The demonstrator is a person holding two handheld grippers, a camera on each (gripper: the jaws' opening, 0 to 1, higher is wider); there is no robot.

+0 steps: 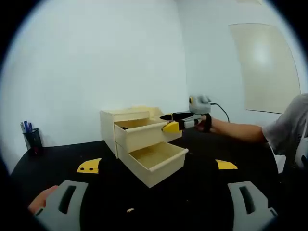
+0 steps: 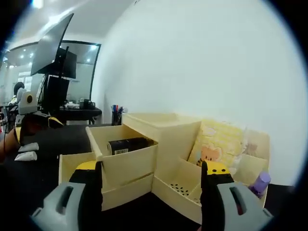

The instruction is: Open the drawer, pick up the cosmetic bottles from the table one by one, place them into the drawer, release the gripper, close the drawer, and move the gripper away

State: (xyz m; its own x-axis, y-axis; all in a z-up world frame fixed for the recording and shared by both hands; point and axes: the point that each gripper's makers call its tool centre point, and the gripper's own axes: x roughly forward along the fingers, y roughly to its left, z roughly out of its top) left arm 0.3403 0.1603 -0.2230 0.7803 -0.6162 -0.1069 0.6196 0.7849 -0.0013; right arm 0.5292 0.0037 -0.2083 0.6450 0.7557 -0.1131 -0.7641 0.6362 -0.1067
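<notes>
- Nearest in the left gripper view, the left gripper [image 1: 156,204] has its grey fingers [image 1: 67,202] spread wide over the black worktop [image 1: 202,192], holding nothing.
- Beyond it stands the cream drawer unit [image 1: 139,139] with both drawers pulled out: the upper drawer [image 1: 142,132] partway, the lower drawer [image 1: 159,161] further towards the near side.
- The right gripper [image 1: 173,126] reaches in from the right, its yellow tips at the upper drawer's right front corner.
- In the right gripper view, the right gripper [image 2: 151,185] has its fingers [image 2: 86,187] wide apart and empty, close before the open drawer.
- A dark cosmetic bottle [image 2: 127,144] lies on its side inside that drawer; a purple-capped bottle [image 2: 260,183] sits in the organiser tray [image 2: 226,144] to the right.
- A pen holder [image 1: 32,139] stands at the far left; two yellow markers [image 1: 89,166] lie flat on the worktop.
- Risk: pushing the drawer shut off-centre, from one corner, could skew and jam it or slide the light unit across the worktop.
- Risk: a finger tip hooked over the drawer wall could drag it back open on withdrawal.
</notes>
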